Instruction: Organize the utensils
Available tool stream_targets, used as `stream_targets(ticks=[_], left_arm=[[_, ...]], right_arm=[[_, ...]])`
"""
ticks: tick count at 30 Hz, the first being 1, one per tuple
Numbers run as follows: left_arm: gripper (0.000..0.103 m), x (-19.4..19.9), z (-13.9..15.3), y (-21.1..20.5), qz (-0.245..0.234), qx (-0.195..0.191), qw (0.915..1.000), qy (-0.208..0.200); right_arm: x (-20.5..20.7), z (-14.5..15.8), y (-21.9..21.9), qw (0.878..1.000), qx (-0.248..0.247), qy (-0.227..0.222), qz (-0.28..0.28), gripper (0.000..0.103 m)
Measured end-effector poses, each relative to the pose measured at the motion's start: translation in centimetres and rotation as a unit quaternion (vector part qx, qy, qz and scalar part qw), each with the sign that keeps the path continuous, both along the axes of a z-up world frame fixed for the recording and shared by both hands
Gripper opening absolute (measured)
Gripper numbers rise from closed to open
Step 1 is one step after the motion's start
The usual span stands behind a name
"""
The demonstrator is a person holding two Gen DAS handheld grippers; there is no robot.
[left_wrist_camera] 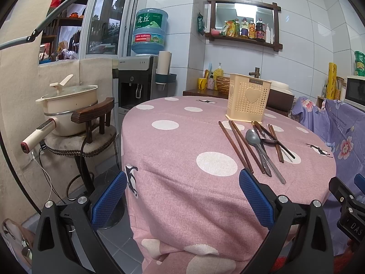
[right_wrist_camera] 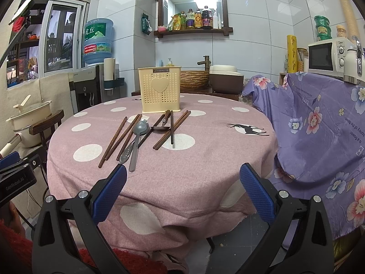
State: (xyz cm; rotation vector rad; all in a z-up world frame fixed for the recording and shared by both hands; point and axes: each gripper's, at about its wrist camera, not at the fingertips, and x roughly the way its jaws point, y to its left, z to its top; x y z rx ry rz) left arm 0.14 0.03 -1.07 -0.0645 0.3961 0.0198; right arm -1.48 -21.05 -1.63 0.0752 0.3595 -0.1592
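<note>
Cream utensil basket (right_wrist_camera: 159, 90) upright, chopsticks (right_wrist_camera: 114, 140) and spoons (right_wrist_camera: 139, 134) scattered before it — both tongs (left_wrist_camera: 182, 191) (right_wrist_camera: 183, 189) released

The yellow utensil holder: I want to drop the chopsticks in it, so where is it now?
In both wrist views the yellow utensil holder stands upright at the table's far side, just behind the loose chopsticks and the grey spoon on the pink dotted tablecloth.
</note>
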Motion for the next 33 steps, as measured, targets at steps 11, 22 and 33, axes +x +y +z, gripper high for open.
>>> stream_targets(ticks=[11,22,33], left_arm=[[0.098,0.02,-0.11,0.00,0.000,-0.001,1.0000,0.001],[0.098,0.07,-0.10,0.04,0.000,-0.001,1.0000,0.001],[0.098,-0.08,-0.42,-0.01,0.001,-0.001,1.0000,0.003]], right_arm=[[0.07,-0.02,0.08,1.000,0.000,0.001,0.000,0.098],[0.10,-0.04,0.12,1.000,-0.001,0.002,0.000,0.098],[0.08,-0.08,0.19,1.000,-0.001,0.001,0.000,0.098]])
